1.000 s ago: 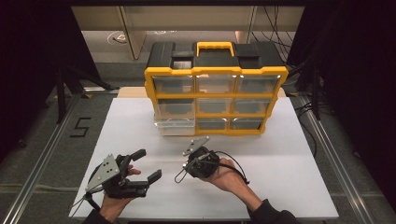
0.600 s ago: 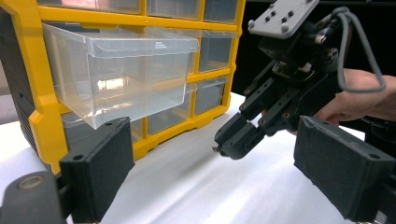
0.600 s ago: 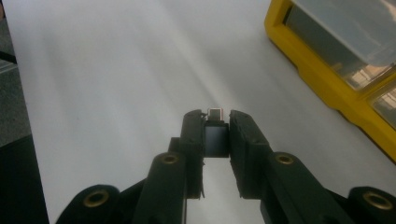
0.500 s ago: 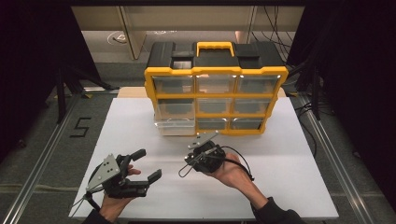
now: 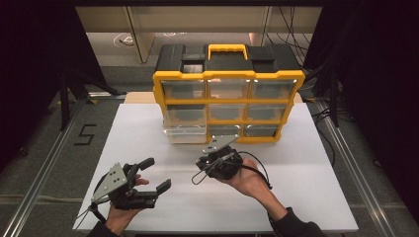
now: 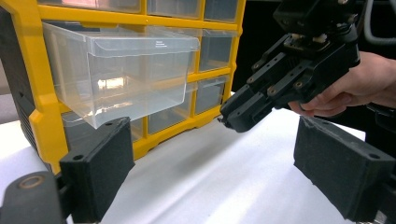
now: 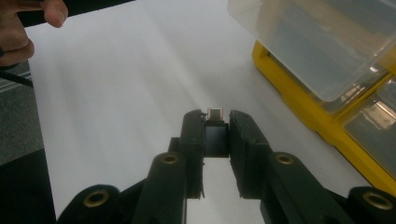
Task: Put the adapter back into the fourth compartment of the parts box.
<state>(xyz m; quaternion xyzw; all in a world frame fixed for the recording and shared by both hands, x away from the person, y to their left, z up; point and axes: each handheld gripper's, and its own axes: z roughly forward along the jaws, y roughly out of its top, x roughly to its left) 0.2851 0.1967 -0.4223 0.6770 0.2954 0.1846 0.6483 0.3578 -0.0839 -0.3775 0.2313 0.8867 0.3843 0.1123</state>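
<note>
A yellow and black drawer organizer (image 5: 227,106) stands at the back of the white table (image 5: 306,187). One clear drawer (image 5: 185,131) on its left side is pulled out and looks empty (image 6: 121,70). My right gripper (image 5: 201,165) hovers just in front of the organizer. It is shut on a small black part with a metal end (image 7: 216,135), held above the table beside the drawer (image 7: 317,42). My left gripper (image 5: 157,174) rests low at the front left with its jaws wide open and nothing between them. The left gripper view faces the drawer and the right gripper (image 6: 233,116).
The organizer's other clear drawers (image 5: 267,112) are pushed in. White tabletop spreads around both hands. A metal rail (image 5: 44,168) runs along the table's left side, and a floor mark reading 5 (image 5: 85,134) lies beside it. Cables trail from the right gripper (image 5: 259,170).
My right hand has lifted the gripper and carried it a little toward the organizer, still shut on the small part. The left gripper has stayed put.
</note>
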